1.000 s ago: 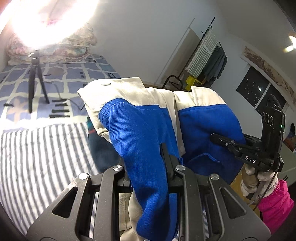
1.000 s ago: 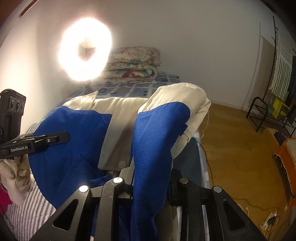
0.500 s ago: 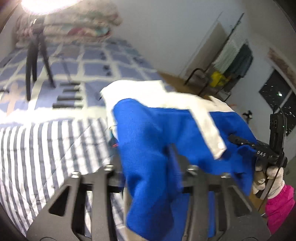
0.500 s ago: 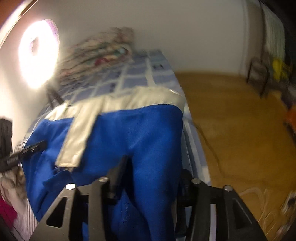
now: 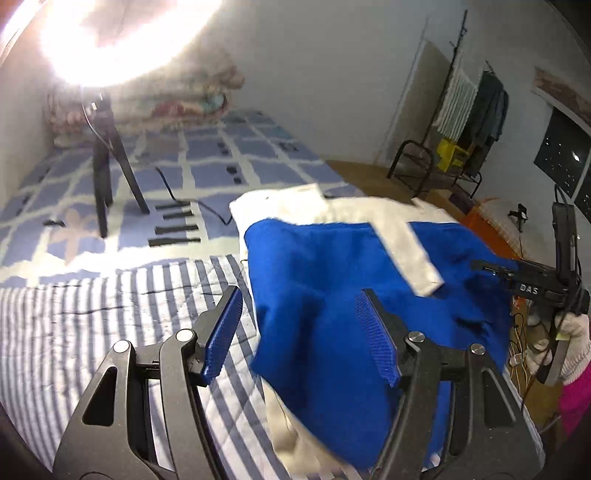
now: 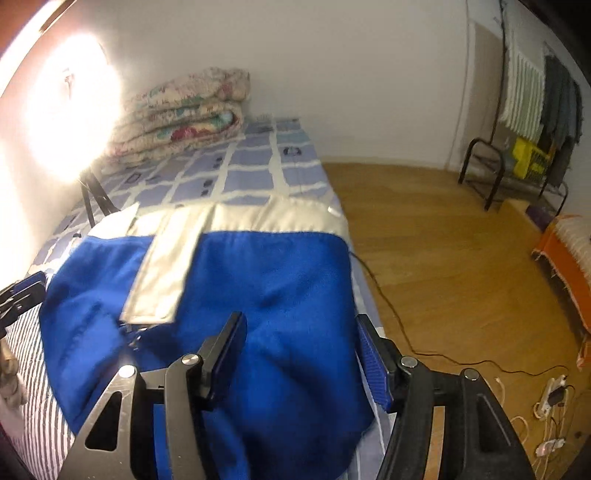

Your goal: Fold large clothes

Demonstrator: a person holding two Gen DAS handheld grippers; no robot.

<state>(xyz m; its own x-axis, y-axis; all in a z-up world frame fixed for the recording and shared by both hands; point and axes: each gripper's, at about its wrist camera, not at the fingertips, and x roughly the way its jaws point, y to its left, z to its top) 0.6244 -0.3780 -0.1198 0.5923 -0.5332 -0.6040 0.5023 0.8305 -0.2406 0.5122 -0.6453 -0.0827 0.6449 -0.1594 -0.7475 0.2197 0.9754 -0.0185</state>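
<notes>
One blue-and-white garment [image 6: 266,295], white band farthest.

Ring light [image 5: 122,33] glares upper left; soft motion blur, fisheye-curved dark corners

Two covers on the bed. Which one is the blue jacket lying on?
Mostly the striped cover, nearest the grippers. The blue jacket only reaches the checked cover with its white top edge.

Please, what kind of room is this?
Most likely a bedroom: a bed with a checked cover, a folded quilt at its head, and a clothes rack by the wall.
</notes>
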